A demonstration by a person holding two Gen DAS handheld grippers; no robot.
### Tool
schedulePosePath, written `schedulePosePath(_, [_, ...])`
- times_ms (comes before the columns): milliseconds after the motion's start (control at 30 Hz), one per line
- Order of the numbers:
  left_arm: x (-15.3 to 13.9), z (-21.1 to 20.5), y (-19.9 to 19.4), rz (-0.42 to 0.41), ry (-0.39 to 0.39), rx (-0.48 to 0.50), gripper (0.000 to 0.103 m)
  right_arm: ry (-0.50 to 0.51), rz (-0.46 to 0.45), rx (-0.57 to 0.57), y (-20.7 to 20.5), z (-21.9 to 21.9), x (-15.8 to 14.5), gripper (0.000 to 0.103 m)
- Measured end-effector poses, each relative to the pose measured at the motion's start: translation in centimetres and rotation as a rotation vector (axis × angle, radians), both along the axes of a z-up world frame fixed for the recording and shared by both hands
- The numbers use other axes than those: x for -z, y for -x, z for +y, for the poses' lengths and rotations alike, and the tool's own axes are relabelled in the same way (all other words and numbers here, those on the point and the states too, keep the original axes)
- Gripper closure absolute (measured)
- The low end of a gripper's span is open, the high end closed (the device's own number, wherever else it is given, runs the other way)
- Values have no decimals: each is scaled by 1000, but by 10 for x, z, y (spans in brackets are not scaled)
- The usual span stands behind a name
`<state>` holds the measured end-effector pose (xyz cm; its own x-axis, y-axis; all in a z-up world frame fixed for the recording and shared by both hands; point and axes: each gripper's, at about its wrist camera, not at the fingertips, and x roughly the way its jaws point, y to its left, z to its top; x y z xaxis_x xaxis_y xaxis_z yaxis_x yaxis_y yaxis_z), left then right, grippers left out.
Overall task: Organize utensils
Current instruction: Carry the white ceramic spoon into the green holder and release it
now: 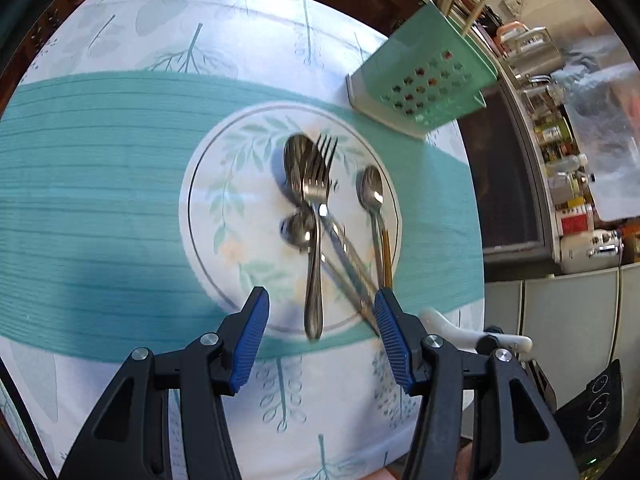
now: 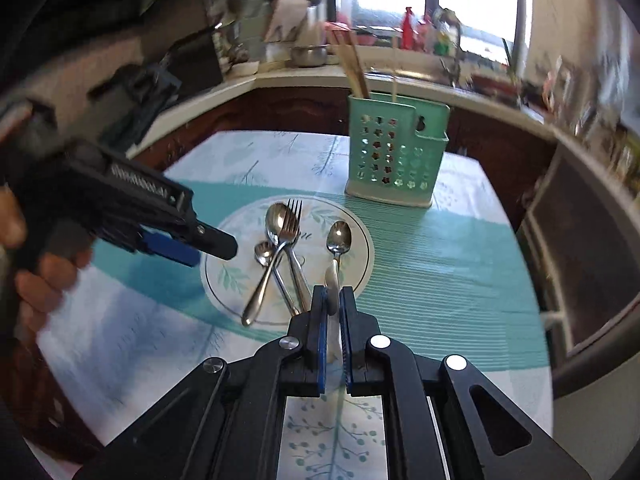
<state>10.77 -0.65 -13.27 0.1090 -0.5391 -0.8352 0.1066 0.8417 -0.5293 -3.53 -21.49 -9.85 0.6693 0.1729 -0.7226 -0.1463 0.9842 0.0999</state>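
Note:
A floral plate holds a fork, a large spoon, a small spoon and another spoon. A green perforated utensil holder with chopsticks stands beyond the plate. My left gripper is open above the plate's near edge. My right gripper is shut on a white utensil, which also shows in the left wrist view.
The plate rests on a teal runner over a leaf-print tablecloth. Counters with bottles and pots surround the table. A dark oven front is at the right.

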Motion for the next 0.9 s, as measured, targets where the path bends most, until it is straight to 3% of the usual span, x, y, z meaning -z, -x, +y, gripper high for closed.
schedulePosePath(100, [-5,-6,-13,-6,-7,-12,50,-168,40,54,-24,-33,-17,97])
schedulePosePath(233, [-12,-13,-24,-11,-6,-27,50,-306,38,96,-62,-71,-47,97])
schedulePosePath(467, [-17,-28,-31,-24,-38,-68,50,-512,-63,141,-171,-134,-108,97])
schedulePosePath(667, [-23,-31,-39,-56,-70,-124,50,-452,-97,148,-259,-158,-121,97])
schedulePosePath(800, [-24,-33,-46,-74,-94,-159,50,-409,-36,134,-308,-161,-96,97])
schedulePosePath(900, [-21,-35,-51,-79,-108,-181,50,-312,-6,124,-329,-155,-73,97])
